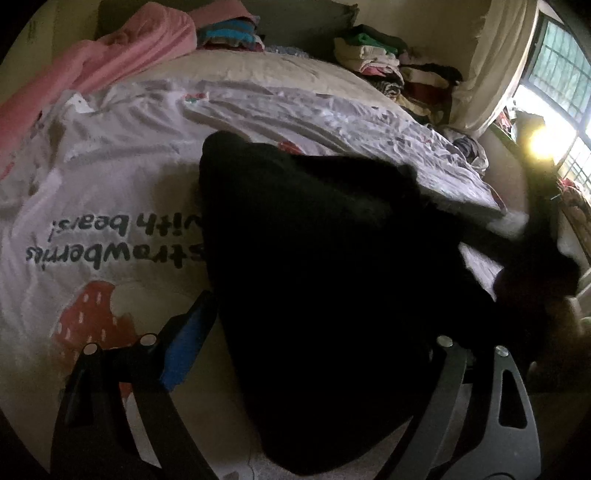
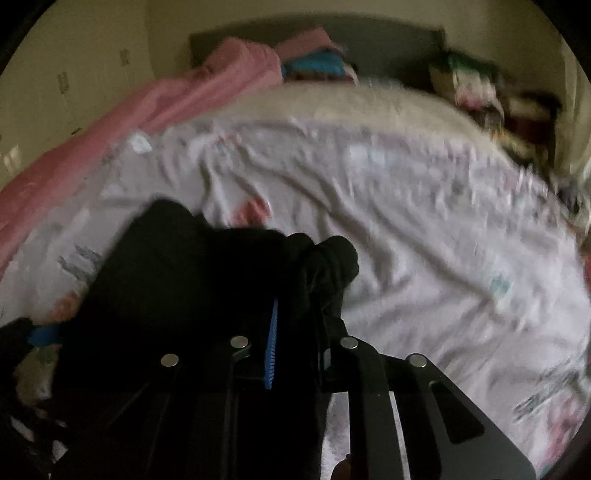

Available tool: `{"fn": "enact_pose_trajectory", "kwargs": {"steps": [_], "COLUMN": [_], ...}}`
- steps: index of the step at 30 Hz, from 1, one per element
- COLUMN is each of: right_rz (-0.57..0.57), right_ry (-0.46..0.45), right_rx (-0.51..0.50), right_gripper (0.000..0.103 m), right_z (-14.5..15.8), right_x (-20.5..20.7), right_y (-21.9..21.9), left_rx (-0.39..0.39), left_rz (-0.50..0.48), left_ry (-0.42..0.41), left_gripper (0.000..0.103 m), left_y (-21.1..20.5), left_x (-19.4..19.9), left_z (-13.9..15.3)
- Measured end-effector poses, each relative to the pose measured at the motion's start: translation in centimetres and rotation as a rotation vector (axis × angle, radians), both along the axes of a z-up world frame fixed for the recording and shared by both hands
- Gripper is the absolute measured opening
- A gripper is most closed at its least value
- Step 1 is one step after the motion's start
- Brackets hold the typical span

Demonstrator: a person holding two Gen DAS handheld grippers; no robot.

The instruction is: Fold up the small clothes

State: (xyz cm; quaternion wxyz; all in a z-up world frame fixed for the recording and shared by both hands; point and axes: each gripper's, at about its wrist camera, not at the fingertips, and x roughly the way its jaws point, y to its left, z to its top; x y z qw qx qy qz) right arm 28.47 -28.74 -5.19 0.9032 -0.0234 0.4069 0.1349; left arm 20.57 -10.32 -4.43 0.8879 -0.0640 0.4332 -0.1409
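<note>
Left wrist view shows a black garment (image 1: pixel 325 280) lying in a dark heap on a white bedcover (image 1: pixel 110 177) printed with strawberries and upside-down lettering. The left gripper (image 1: pixel 314 332) stands spread wide over it, its blue-padded finger (image 1: pixel 184 347) on the near left of the cloth and the other finger mostly hidden by the black fabric, so the garment lies between the two without being squeezed. Off to the right edge of that view a dark blurred shape reaches the cloth's far corner. From the right wrist view, the right gripper (image 2: pixel 295 332) is pressed together on a bunched fold of the same black garment (image 2: pixel 184 277), the fabric rising in a little knot past the fingertips, a thin blue pad edge (image 2: pixel 272 347) showing against it. A pink blanket (image 1: pixel 110 62) runs along the left side of the bed, a stack of folded coloured clothes (image 1: pixel 229 35) sits at the headboard, and a looser pile of clothes (image 1: pixel 391 62) is heaped at the far right corner near a bright window (image 1: pixel 561 74).
</note>
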Motion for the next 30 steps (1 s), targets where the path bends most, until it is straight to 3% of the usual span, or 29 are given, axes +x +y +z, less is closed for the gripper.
{"fn": "enact_pose_trajectory", "kwargs": {"steps": [4,7,11,14,17,19,26,30], "right_rz": [-0.04,-0.073,-0.098,-0.127,-0.137,-0.138,-0.125,-0.118], "right_ry": [0.015,-0.003,-0.025,-0.028,-0.025,-0.033,-0.144,-0.23], "right_rx": [0.123,0.108,0.055,0.031,0.038,0.048,0.065,0.069], "right_gripper": [0.018,0.029,0.033,0.044,0.048,0.057,0.086,0.093], "right_z": [-1.2,-1.0,-0.5,-0.2,0.1,0.6,3.9,6.1], "right_x": [-0.1,-0.5,-1.7,-2.8,-4.3,-5.3,-11.3,-15.3], "right_y": [-2.0,-2.2,-2.2,-2.7,-3.5,-3.9,-4.3,-4.0], "left_rx": [-0.009,-0.004,-0.003,-0.003,-0.003,-0.004,0.005,0.013], "left_rz": [-0.002,-0.001,0.007,0.012,0.016,0.018,0.019,0.026], "left_ry": [0.008,0.004,0.003,0.0,-0.007,-0.015,-0.056,-0.09], "left_gripper": [0.083,0.083,0.083,0.083,0.083,0.083,0.088,0.093], "left_y": [0.1,0.2,0.4,0.6,0.9,1.1,1.6,2.2], "left_x": [-0.2,-0.2,-0.6,-0.9,-1.4,-1.8,-3.7,-5.3], "left_z": [-0.1,0.0,0.1,0.4,0.8,1.2,2.8,3.6]}}
